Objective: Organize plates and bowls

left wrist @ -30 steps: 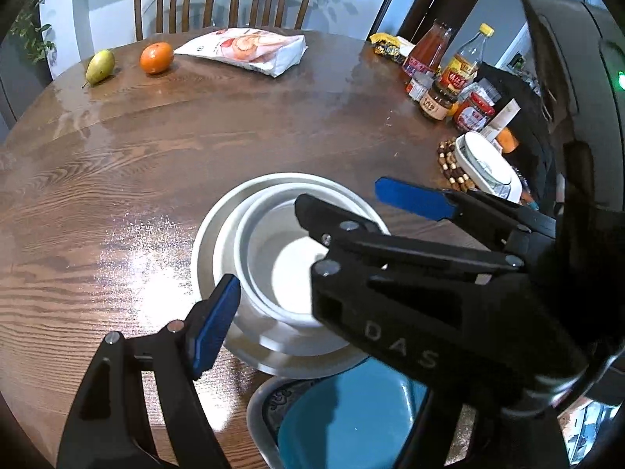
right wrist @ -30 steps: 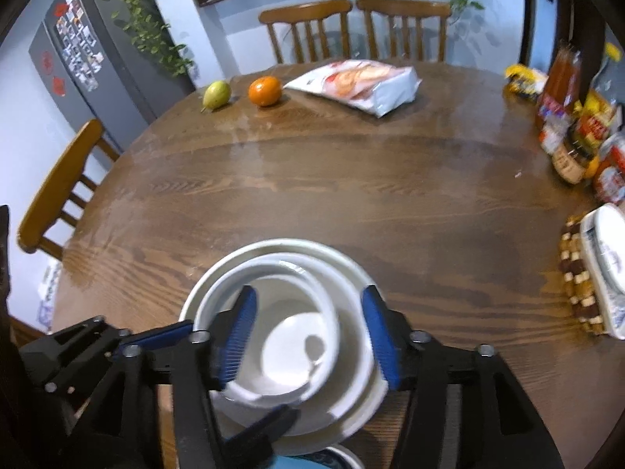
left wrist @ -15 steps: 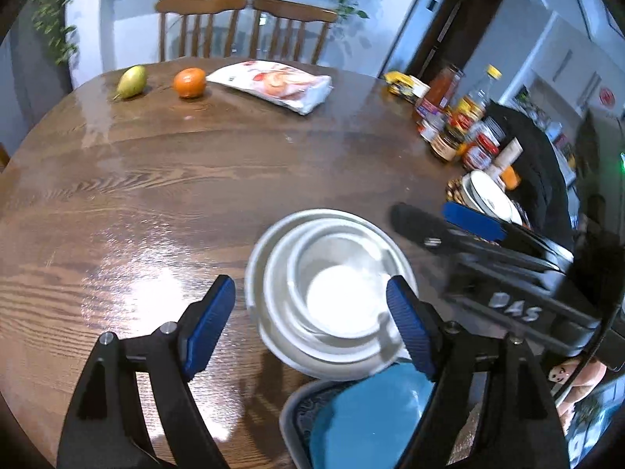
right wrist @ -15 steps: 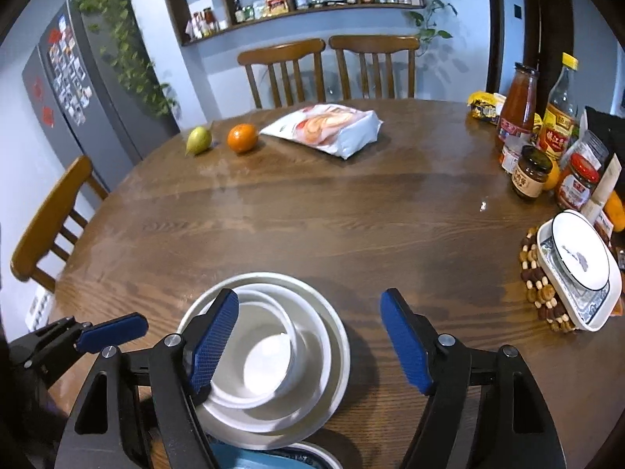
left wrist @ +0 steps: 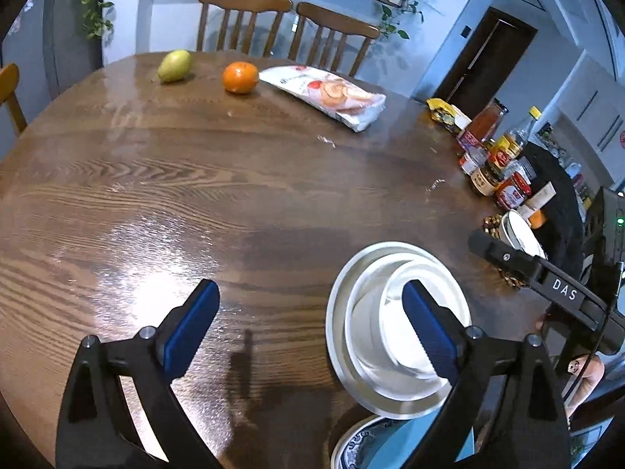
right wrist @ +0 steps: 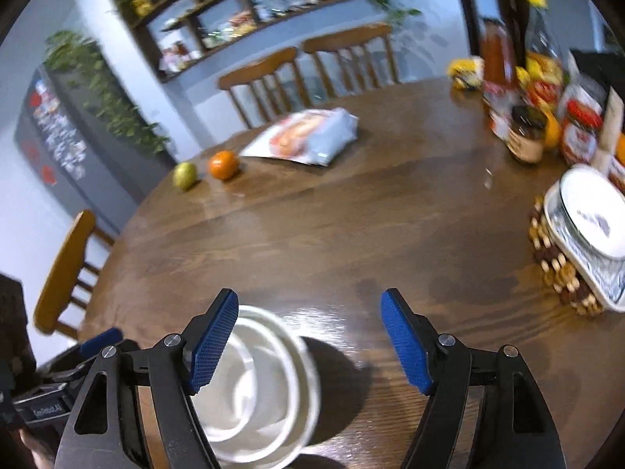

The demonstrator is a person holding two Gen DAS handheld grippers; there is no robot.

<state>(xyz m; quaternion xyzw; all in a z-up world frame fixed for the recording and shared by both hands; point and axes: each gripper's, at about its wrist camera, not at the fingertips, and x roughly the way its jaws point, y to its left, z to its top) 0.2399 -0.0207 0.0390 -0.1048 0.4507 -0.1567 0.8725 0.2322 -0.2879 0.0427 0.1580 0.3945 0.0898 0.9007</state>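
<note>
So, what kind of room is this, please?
Most likely a home dining room or kitchen: a round wooden dining table with wooden chairs, wall shelves of jars, and a fridge with magnets.

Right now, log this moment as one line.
left gripper: opening, empty | right gripper: open, empty | white bowl stack: nested on table | blue plate: near edge

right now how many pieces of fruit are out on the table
2 clearly: a green pear and an orange side by side at the far edge. Something orange behind the jars may be another.
</note>
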